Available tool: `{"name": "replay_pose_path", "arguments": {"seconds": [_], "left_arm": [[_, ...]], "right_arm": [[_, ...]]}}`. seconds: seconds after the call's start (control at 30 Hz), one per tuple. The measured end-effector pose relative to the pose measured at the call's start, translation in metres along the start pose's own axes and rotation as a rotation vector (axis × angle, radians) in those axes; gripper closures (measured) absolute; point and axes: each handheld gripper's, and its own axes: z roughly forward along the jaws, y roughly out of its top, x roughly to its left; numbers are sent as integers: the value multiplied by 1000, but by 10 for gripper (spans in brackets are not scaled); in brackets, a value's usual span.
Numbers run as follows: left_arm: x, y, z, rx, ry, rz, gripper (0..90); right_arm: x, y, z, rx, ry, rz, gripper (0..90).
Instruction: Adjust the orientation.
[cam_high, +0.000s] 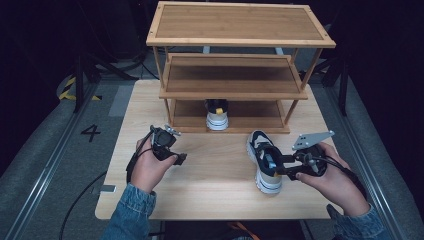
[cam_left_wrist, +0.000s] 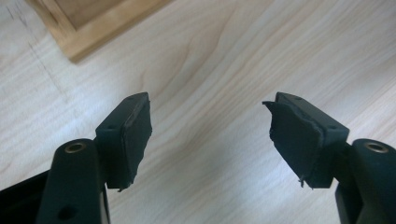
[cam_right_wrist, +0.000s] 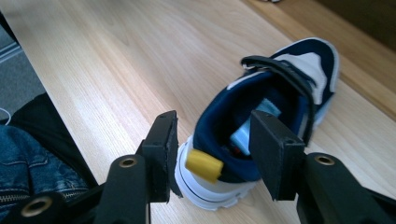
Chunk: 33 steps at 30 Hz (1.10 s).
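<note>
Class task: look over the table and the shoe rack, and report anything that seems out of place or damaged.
One sneaker lies on the table in front of the rack, while its partner sits on the bottom shelf. The left tool's pads look ragged and torn at the edges.

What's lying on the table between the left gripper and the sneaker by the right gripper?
Nothing: in the high view only bare tabletop stretches between the left gripper and the sneaker. The rack's bottom shelf sits farther back.
</note>
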Motion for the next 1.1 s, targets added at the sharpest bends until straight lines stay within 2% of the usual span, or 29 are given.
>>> {"name": "replay_pose_path", "arguments": {"seconds": [0.1,0.2,0.3,0.63,0.67,0.7,0.77,0.9,1.1], "left_arm": [[2,-3,0,15,8,0,283],[3,-7,-2,19,10,-5,277],[5,-10,-3,26,17,-8,273],[8,-24,-5,29,31,-22,274],[8,-24,-5,29,31,-22,276],[9,-27,-8,27,34,-36,277],[10,-28,-9,25,36,-35,278],[11,-32,-13,18,42,-47,278],[11,-31,-13,16,37,-37,281]], "right_arm": [[0,3,16,47,9,-9,534],[0,3,23,64,16,-9,540],[0,3,38,122,30,-16,541],[0,5,63,226,45,-31,553],[-1,5,66,256,48,-8,569],[-1,5,68,268,44,-11,597],[1,6,71,293,44,-13,628],[1,7,73,315,42,-23,681],[0,8,73,320,72,15,723]]}}
